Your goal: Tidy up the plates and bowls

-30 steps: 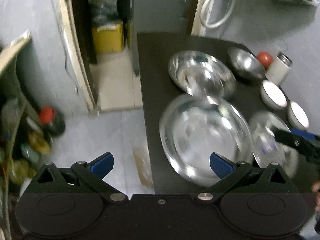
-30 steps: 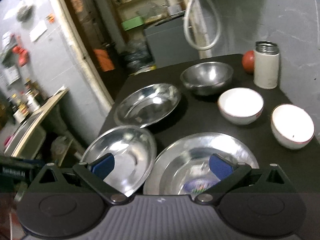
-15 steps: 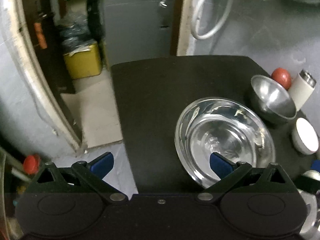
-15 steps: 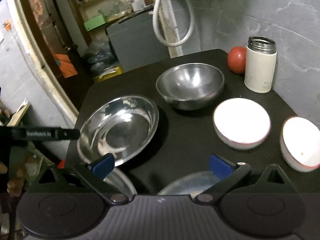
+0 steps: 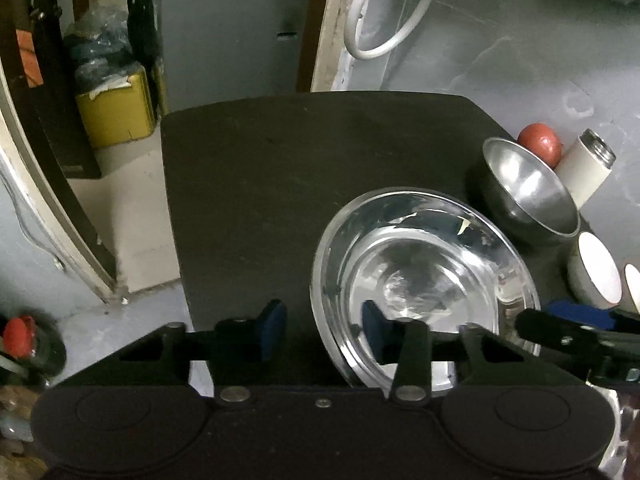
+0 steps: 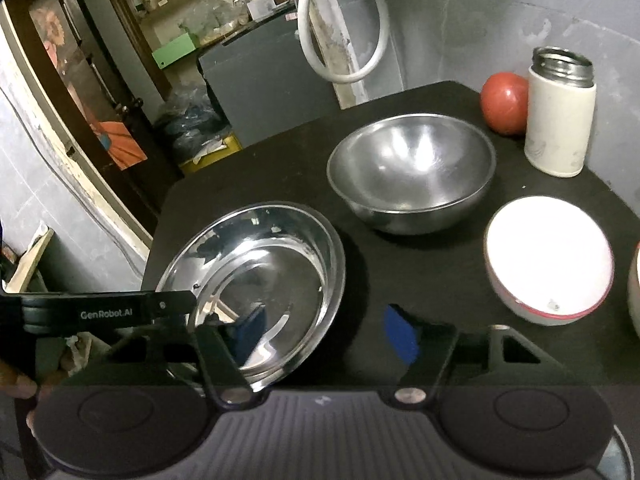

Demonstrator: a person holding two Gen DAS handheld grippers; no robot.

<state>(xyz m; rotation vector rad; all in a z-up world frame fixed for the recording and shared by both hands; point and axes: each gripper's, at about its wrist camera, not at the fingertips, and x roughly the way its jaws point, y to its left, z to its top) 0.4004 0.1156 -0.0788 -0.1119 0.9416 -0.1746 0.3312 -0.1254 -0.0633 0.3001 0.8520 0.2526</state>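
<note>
Left wrist view looks down on a steel plate [image 5: 424,276] lying flat and open side up on the black counter [image 5: 280,168], near its front edge. It is round, so it has no long axis; its wide rim circles a shallow mirror-bright well that holds nothing. The left gripper [image 5: 320,328] hovers at the plate's near-left rim, jaws partly spread, one blue pad outside the rim and the other over the well; whether either pad touches the metal I cannot tell.

Right wrist view shows the same plate [image 6: 260,276] at left, with a deeper steel bowl [image 6: 412,172] upright behind and to its right, empty. Two white bowls with red rims sit further right: one [image 6: 548,264] in full view, also empty, the other cut off by the frame edge. A white flask [image 6: 560,112] stands uncapped at the back corner, a red ball [image 6: 504,102] just beside it. The right gripper [image 6: 324,334] has its jaws spread, holding nothing, its left pad over the plate's near rim.
</note>
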